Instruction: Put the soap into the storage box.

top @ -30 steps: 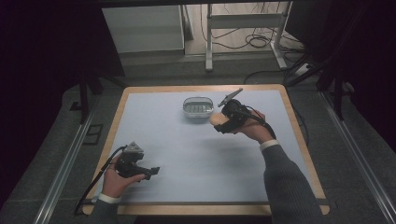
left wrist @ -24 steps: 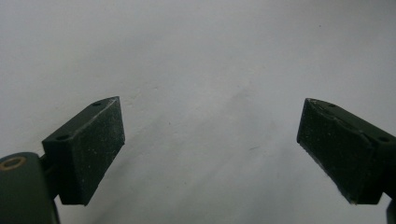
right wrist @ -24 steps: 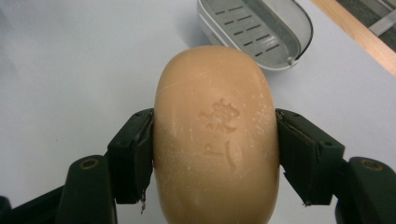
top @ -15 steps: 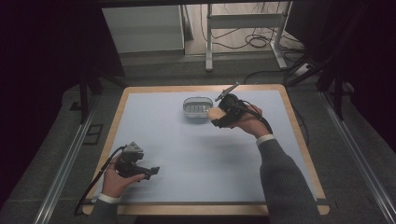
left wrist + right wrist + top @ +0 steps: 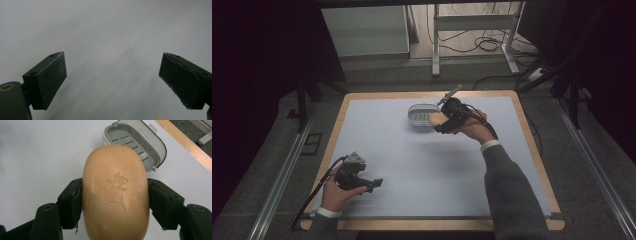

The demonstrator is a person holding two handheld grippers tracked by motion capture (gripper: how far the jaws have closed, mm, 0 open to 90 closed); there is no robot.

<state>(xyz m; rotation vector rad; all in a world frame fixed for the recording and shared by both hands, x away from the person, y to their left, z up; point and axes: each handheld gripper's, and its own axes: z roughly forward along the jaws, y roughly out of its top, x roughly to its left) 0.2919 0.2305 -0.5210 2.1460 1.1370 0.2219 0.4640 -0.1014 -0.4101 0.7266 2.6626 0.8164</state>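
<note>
Right gripper [image 5: 115, 202] jaws clamped on soap [image 5: 115, 195] by dish [image 5: 140, 142]; left gripper [image 5: 112, 82] jaws apart.

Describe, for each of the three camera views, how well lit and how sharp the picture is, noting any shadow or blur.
High view: the table is evenly lit, the room around it falls into darkness, and detail is soft. Left gripper view: the jaws are close and slightly blurred over a plain surface with faint shadows. Right gripper view: the soap bar is bright and sharp, its embossed mark readable; the soap dish behind is a little softer.

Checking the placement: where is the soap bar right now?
Clamped in the right gripper, the soap bar hangs at the grey soap dish's right edge, far side of the table.
</note>
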